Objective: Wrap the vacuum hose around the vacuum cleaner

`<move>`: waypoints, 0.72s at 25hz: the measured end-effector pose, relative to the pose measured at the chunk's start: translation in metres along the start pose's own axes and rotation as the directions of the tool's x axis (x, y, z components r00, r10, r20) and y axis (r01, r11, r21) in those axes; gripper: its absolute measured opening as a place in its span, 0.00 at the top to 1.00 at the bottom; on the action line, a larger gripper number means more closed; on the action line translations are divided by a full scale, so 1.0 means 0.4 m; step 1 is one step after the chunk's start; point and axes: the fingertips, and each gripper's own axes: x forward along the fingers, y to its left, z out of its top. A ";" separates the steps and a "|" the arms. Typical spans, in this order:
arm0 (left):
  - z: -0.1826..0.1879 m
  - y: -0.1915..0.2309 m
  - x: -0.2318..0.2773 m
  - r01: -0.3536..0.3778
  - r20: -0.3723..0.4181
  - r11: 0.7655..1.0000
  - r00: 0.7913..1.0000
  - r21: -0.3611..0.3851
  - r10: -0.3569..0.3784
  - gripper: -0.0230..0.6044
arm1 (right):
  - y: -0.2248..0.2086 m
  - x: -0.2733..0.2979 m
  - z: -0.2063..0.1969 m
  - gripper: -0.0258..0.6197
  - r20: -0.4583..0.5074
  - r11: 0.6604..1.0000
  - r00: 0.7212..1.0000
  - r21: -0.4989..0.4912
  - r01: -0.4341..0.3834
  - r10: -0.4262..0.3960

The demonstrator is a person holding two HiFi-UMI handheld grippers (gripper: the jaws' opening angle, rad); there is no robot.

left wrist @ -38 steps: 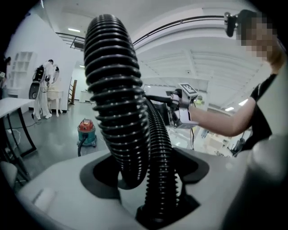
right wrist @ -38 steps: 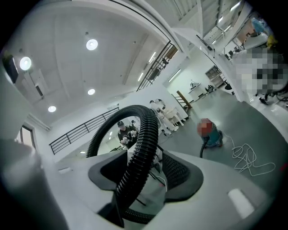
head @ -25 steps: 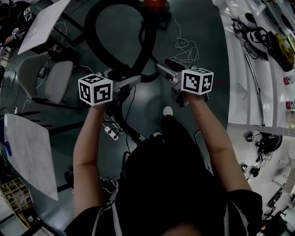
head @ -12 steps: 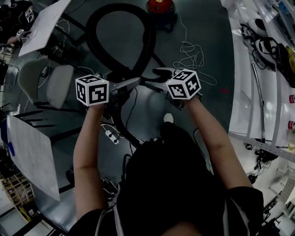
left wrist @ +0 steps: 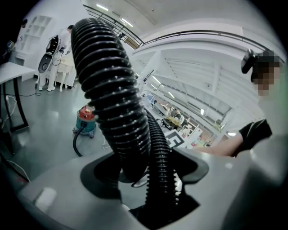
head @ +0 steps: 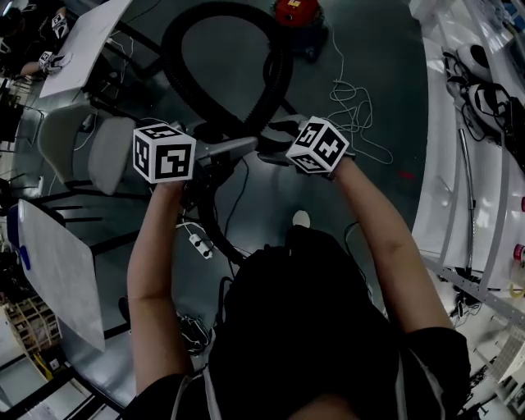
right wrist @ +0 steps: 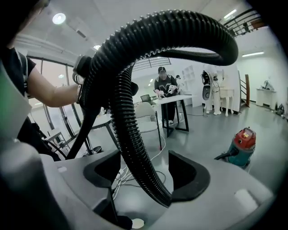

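The red vacuum cleaner stands on the floor far ahead, also seen as a small vacuum cleaner and vacuum cleaner in the gripper views. Its black ribbed hose rises in a big loop in front of me. My left gripper is shut on the hose, with a second strand beside it between the jaws. My right gripper faces it from the right. Its jaws have just been opening. The hose runs slantwise between them with a gap at each side.
A white table and a grey chair stand at the left. A power strip and a loose white cable lie on the floor. A white bench runs along the right. A person stands at a far table.
My right gripper has rolled and moved left and down, close to the left gripper. Its jaws have come off the hose. The left gripper still holds the hose.
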 end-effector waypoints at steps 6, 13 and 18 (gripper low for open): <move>0.065 -0.002 0.019 -0.002 0.017 1.000 1.000 -0.023 0.002 0.41 | -0.036 -0.001 -0.049 0.43 -0.066 0.983 0.996 -0.176 0.052 -0.064; 0.136 -0.004 0.024 0.043 0.053 0.998 0.998 -0.053 -0.040 0.41 | -0.122 0.007 -0.055 0.46 -0.073 0.937 0.966 -0.271 0.220 -0.248; 0.176 -0.003 0.044 0.086 0.062 0.993 0.995 -0.085 -0.081 0.41 | -0.181 -0.014 -0.030 0.55 -0.038 0.883 0.926 -0.319 0.345 -0.376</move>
